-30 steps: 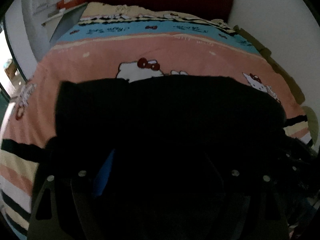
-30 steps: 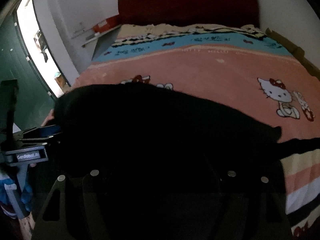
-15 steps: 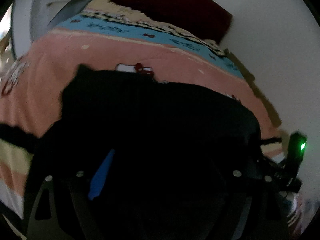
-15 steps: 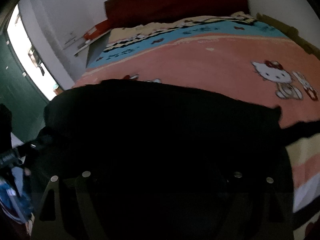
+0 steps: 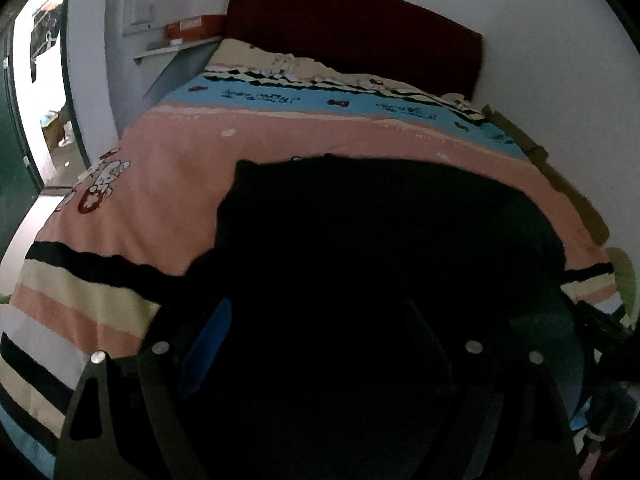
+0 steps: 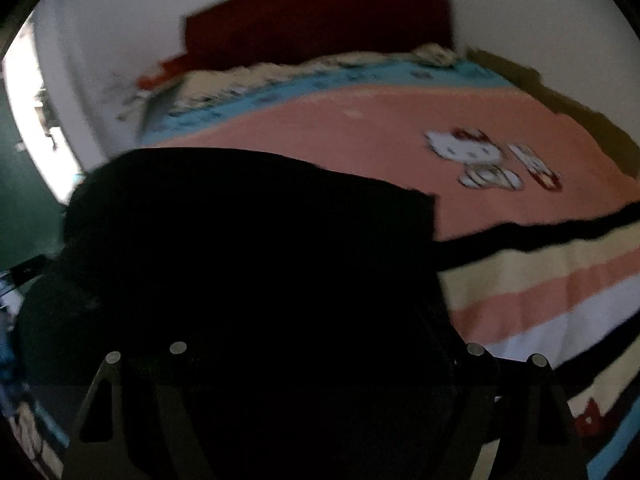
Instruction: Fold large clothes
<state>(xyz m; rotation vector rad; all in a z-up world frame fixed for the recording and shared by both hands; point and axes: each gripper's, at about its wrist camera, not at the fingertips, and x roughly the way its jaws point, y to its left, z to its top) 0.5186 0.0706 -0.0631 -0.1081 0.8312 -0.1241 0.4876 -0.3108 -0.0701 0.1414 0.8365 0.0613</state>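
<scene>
A large black garment (image 5: 380,232) lies on the pink cartoon-print bedspread (image 5: 168,176) near the foot of the bed. It also shows in the right wrist view (image 6: 248,216). My left gripper (image 5: 316,320) is buried in the black cloth; a blue pad (image 5: 208,344) shows on its left finger. My right gripper (image 6: 316,320) is also covered by the black cloth. Both sets of fingertips are hidden in the dark fabric, so the jaw openings do not show.
A dark red headboard (image 5: 352,36) stands at the far end against a white wall. A shelf with a red box (image 5: 192,28) is at the far left. An open doorway (image 5: 36,92) is on the left. The striped blanket end (image 6: 552,280) hangs at the bed's foot.
Both grippers have swung with the garment. The black cloth now covers less of the bedspread and sits narrower, its left edge moved toward the middle of the bed.
</scene>
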